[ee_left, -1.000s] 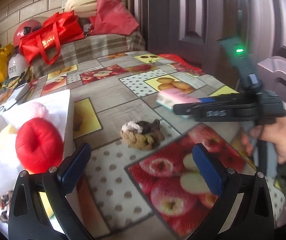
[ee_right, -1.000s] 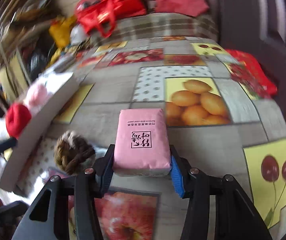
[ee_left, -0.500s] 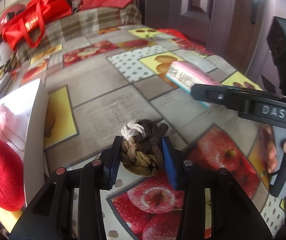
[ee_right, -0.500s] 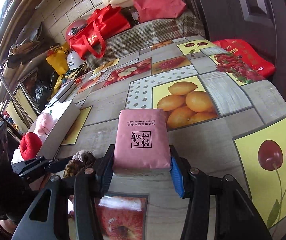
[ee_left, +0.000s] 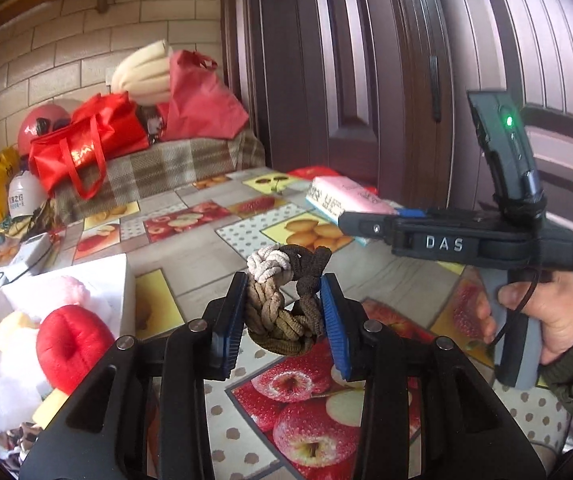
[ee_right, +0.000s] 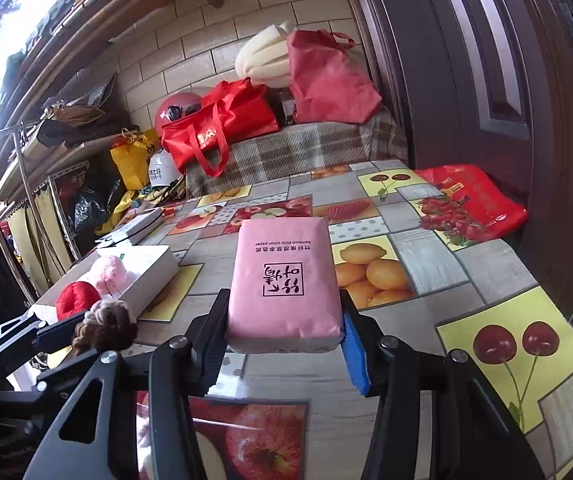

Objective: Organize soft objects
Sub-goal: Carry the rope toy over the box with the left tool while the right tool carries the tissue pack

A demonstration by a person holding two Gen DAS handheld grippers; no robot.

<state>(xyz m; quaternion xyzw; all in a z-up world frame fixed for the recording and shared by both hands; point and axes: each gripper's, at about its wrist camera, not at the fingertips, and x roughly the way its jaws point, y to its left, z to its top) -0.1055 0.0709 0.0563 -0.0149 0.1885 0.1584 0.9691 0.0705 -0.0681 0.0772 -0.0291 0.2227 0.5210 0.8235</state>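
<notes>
My left gripper (ee_left: pixel 282 320) is shut on a braided rope knot (ee_left: pixel 282 300) of cream, tan and brown cord, held above the fruit-print tablecloth (ee_left: pixel 190 220). The right gripper (ee_right: pixel 284 332) is shut on a pink tissue pack (ee_right: pixel 284 280), also lifted off the table. From the left wrist view the pink tissue pack (ee_left: pixel 346 198) shows at right, with a hand (ee_left: pixel 542 316) on the handle. The rope knot (ee_right: pixel 104 326) appears at lower left in the right wrist view. A white box (ee_left: pixel 98 280) at left holds a red plush (ee_left: pixel 72 344) and a pink plush (ee_left: pixel 68 290).
Red bags (ee_left: pixel 86 148) and a helmet (ee_left: pixel 40 126) sit on a plaid bench (ee_left: pixel 174 164) beyond the table. A red packet (ee_right: pixel 470 204) lies at the table's far right by a dark door (ee_left: pixel 346 60). Shelves with clutter (ee_right: pixel 66 148) stand at left.
My left gripper went from open to closed around the rope knot and lifted it off the table. The right gripper rose and tilted up with the tissue pack still held.
</notes>
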